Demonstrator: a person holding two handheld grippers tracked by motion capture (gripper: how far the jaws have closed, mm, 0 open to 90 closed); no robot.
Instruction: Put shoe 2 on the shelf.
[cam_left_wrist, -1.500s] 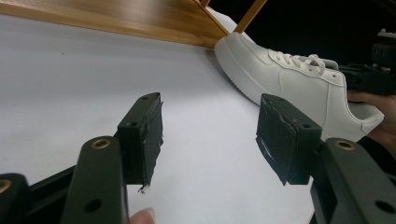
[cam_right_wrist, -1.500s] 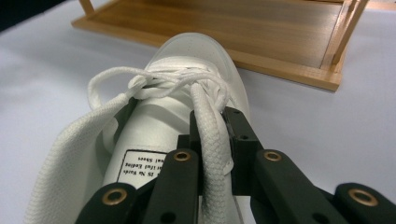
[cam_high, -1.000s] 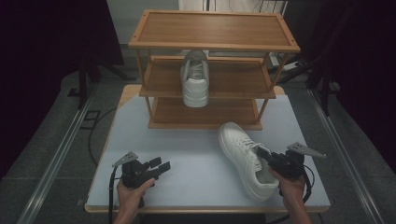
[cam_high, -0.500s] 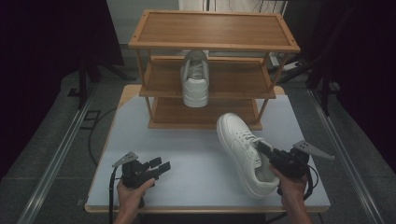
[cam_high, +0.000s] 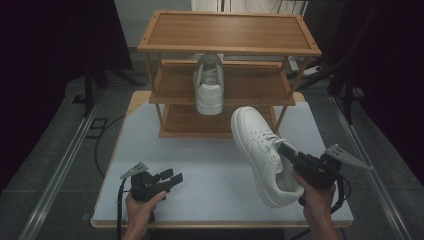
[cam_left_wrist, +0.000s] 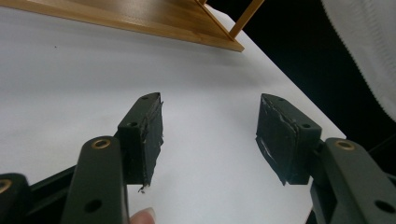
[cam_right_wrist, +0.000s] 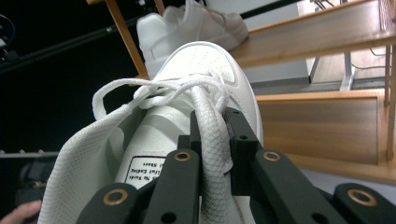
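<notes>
My right gripper (cam_high: 291, 153) is shut on the collar edge of a white lace-up sneaker (cam_high: 260, 147) and holds it off the white table (cam_high: 200, 160), tilted, toe towards the wooden shoe rack (cam_high: 230, 32). In the right gripper view the jaws (cam_right_wrist: 214, 128) pinch the sneaker's (cam_right_wrist: 201, 65) textured wall just behind the laces. A second white sneaker (cam_high: 209, 90) stands on the rack's middle shelf, heel to the back. My left gripper (cam_high: 172, 177) rests low at the table's front left, open, with nothing between its pads (cam_left_wrist: 144, 130).
The three-level rack stands at the back of the table; its bottom shelf (cam_high: 185, 122) and top shelf are bare. Bare table lies between the two grippers. Dark floor and metal rails surround the table (cam_left_wrist: 70, 70).
My right gripper has lifted the sneaker up off the table and carried it a little towards the rack. The left gripper has stayed still.
</notes>
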